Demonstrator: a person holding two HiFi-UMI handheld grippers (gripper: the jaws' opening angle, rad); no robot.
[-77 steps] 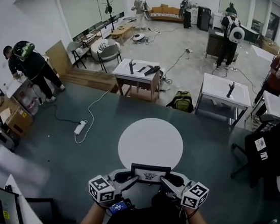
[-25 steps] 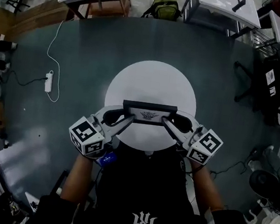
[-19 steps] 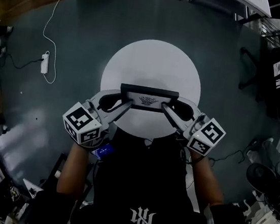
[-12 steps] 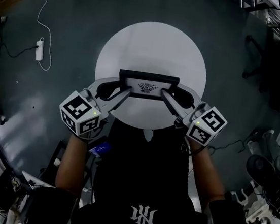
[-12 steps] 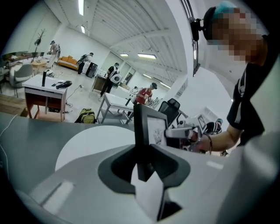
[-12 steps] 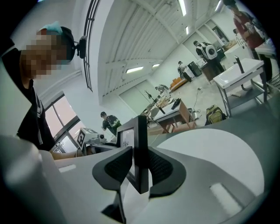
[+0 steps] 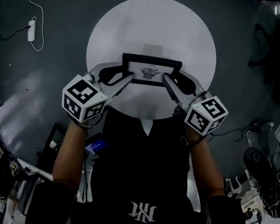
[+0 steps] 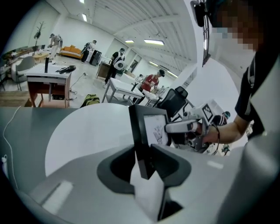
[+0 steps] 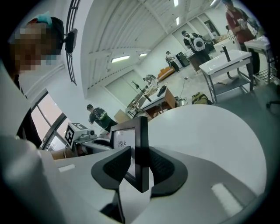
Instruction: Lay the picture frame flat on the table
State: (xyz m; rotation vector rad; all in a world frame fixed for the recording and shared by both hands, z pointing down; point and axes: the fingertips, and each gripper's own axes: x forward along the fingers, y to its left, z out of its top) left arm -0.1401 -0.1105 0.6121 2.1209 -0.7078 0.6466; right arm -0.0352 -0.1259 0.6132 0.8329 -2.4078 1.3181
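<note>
The black picture frame (image 7: pixel 150 70), a white sheet with a small drawing in it, lies landscape over the near half of the round white table (image 7: pixel 157 19), face up and tilted toward me. My left gripper (image 7: pixel 124 76) has the frame's left end (image 8: pixel 139 131) between its jaws. My right gripper (image 7: pixel 168 82) has the right end (image 9: pixel 141 144) between its jaws. Both pairs of jaws are opening, the pads close beside the frame's edge without clamping it. Each gripper view shows the other gripper: the right gripper (image 8: pixel 186 127) and the left gripper (image 9: pixel 85 133).
My torso stands against the table's near rim. On the dark floor a white power strip (image 7: pixel 32 22) with its cable lies at the far left, and chair bases and clutter (image 7: pixel 263 166) are at the right. Other white tables (image 9: pixel 227 59) and people stand farther off.
The head view has tipped steeply down onto the table. Frame and grippers have moved from the table's near rim out over its near half, with the frame still between both grippers.
</note>
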